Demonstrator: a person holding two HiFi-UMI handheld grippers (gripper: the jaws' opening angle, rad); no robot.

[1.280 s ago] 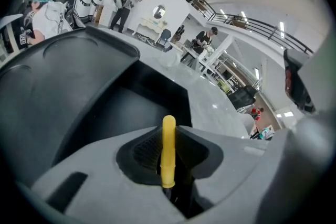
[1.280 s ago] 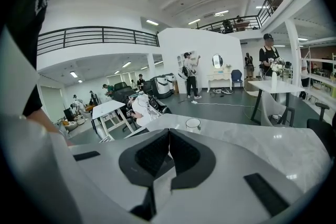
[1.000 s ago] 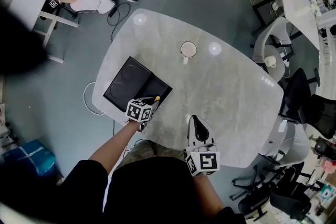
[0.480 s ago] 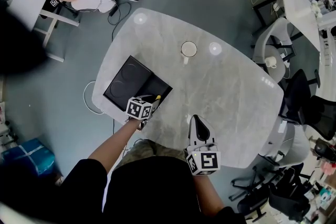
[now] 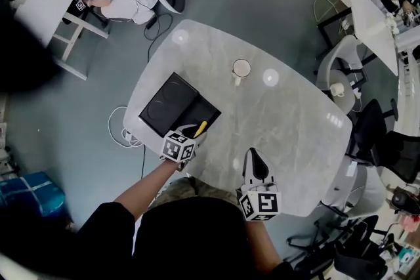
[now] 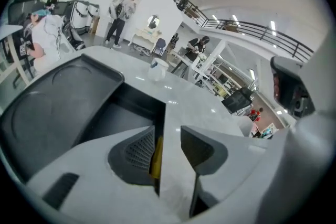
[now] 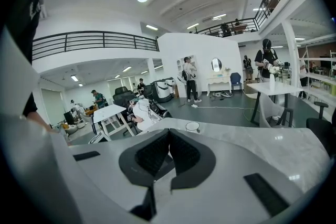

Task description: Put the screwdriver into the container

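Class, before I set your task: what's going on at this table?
A person stands at a marble table with a two-jaw gripper in each hand. The left gripper is over the near right edge of a black compartment container. Its jaws are opening, and a yellow-handled screwdriver sits between them, beside one pad and clear of the other. The right gripper is shut on nothing, at the table's near edge. A mug stands farther back.

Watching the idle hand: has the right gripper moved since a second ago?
No: the right gripper keeps its place over the table's near edge, as far from the mug.
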